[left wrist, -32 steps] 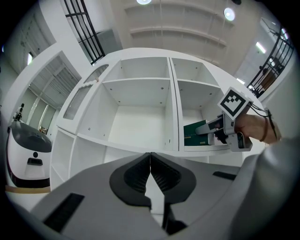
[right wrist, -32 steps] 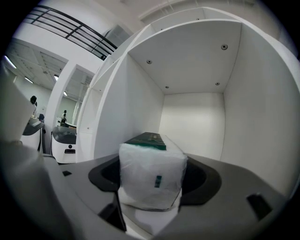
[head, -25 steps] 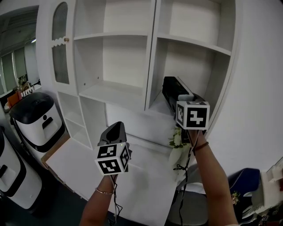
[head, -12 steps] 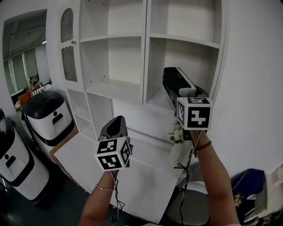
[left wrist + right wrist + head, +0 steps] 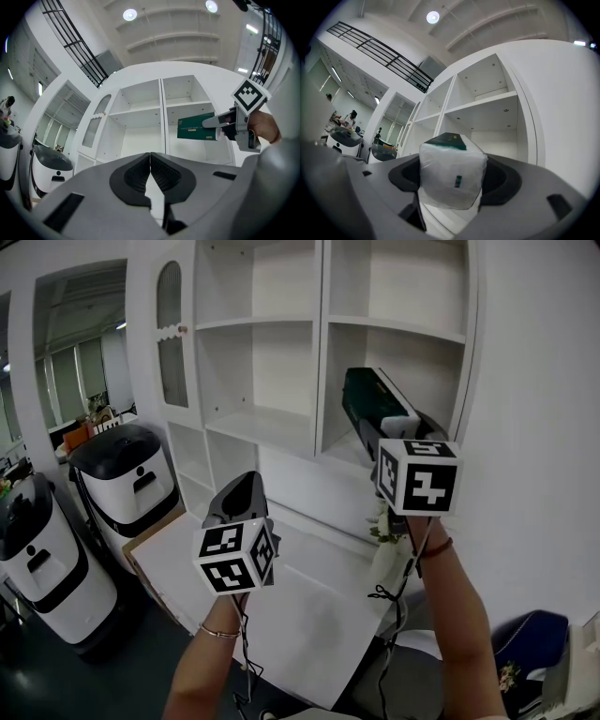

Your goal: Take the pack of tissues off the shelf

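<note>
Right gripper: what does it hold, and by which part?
The right gripper holds the pack of tissues by its near end, one jaw on each side.

A tall white shelf [image 5: 272, 427] stands against a white wall [image 5: 539, 381]. In front of it is a white table [image 5: 300, 615]. Two white and black machines [image 5: 122, 484] sit on the dark floor [image 5: 141, 662]. Round lights [image 5: 130, 14] shine on the ceiling [image 5: 178, 28].

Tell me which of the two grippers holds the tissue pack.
The right gripper: its jaws clamp the green-and-white pack of tissues; the left gripper is shut, empty.
</note>
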Available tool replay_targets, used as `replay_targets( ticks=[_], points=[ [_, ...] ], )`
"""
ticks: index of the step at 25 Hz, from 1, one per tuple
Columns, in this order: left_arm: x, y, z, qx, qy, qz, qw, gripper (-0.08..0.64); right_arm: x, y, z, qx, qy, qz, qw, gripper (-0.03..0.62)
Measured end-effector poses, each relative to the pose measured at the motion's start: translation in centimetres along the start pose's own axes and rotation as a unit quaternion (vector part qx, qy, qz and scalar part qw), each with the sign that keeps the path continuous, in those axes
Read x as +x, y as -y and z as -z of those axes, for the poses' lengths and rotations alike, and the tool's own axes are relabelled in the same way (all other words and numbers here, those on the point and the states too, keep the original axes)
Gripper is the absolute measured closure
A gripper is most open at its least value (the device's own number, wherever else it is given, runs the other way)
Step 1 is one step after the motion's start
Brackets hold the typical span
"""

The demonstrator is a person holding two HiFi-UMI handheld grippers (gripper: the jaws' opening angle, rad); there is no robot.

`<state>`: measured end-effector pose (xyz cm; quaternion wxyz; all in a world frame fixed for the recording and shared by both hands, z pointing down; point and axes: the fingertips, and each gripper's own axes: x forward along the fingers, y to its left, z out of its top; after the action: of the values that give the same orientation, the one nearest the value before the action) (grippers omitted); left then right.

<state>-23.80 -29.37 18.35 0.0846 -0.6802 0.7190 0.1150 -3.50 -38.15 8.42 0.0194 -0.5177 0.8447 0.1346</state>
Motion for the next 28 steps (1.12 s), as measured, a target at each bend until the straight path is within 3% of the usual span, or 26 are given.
replay_targets(
  ticks=[13, 28],
  points=[
    [-1.7, -3.8, -0.7, 0.007, 0.004, -0.039, 0.9992, 0.541, -0.2, -5.4, -2.2, 0.017, 0.044, -0.057, 0.997, 0.249],
    [-4.3, -12.7, 2.4, 0.013, -0.033, -0.109, 0.9934, 0.541, 4.1, -15.7, 2.6, 0.070, 0.011, -0.147, 0.987, 0.249]
  ],
)
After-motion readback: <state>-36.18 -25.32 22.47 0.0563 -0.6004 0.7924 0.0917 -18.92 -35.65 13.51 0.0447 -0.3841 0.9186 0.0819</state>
